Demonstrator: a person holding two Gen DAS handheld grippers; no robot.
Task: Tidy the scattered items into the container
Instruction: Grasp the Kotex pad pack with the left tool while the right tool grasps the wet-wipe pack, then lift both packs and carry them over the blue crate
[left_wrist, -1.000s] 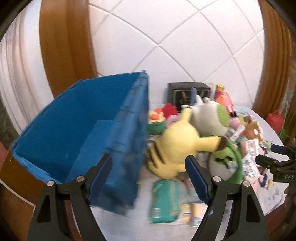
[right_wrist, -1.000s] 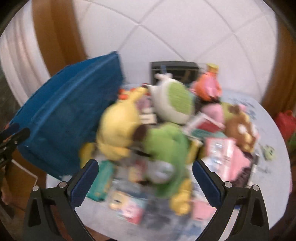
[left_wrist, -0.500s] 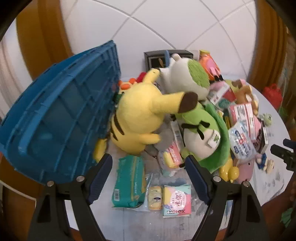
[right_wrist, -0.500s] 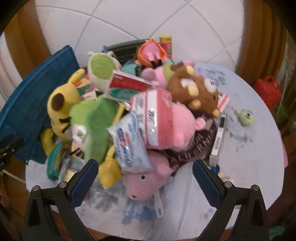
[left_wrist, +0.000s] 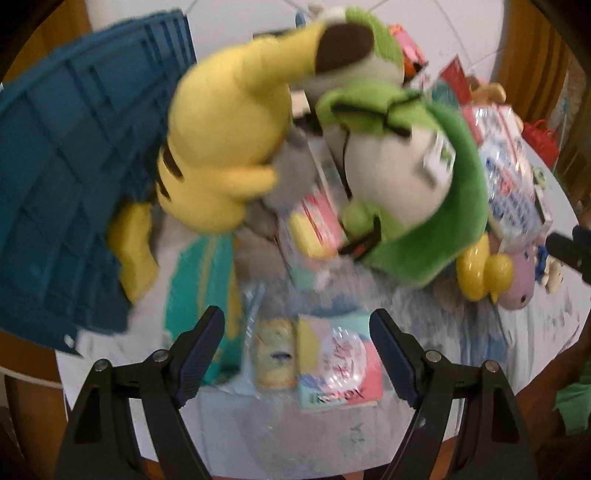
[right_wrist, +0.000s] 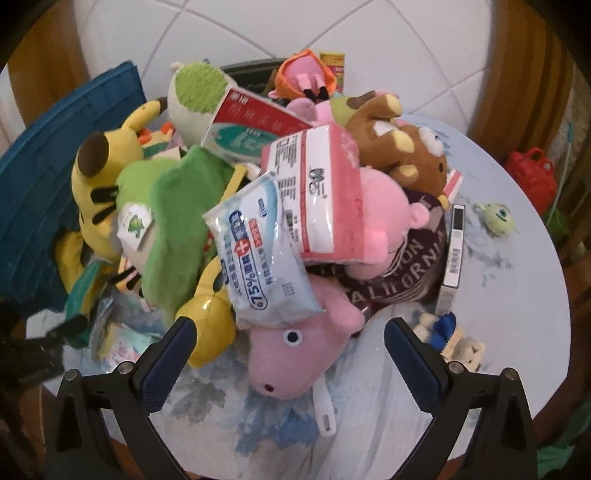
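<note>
While both of my grippers hang over the heap with nothing between their fingers, I judge the step in hand to be choosing a first item and closing on it. The left gripper (left_wrist: 297, 350) has its jaws spread wide above a pink and teal packet (left_wrist: 338, 363) lying flat on the table (right_wrist: 509, 332), with a small yellow packet (left_wrist: 275, 352) just beside it. The right gripper (right_wrist: 290, 354) is likewise spread, framing the head of a pink pig plush (right_wrist: 291, 354) at the near edge of the pile. I would take the pig first: it is soft, sits outermost, and a squeeze across the snout should hold. A wipes pack (right_wrist: 266, 254) rests on its body, so I would lift slowly and let that slide off rather than drag the heap. The flat packet calls for a steep, low approach, or the pads will skate over it. The blue container (left_wrist: 70, 177) lies tipped on its side at the left, against a yellow plush (left_wrist: 225, 136); from here I see only its ribbed outside, so I cannot tell where the opening faces. The left view is smeared, so packet edges are uncertain. A green plush (right_wrist: 173, 221) covers whatever lies beneath, and a white handle (right_wrist: 323, 410) pokes out from under the pig, its owner hidden.
</note>
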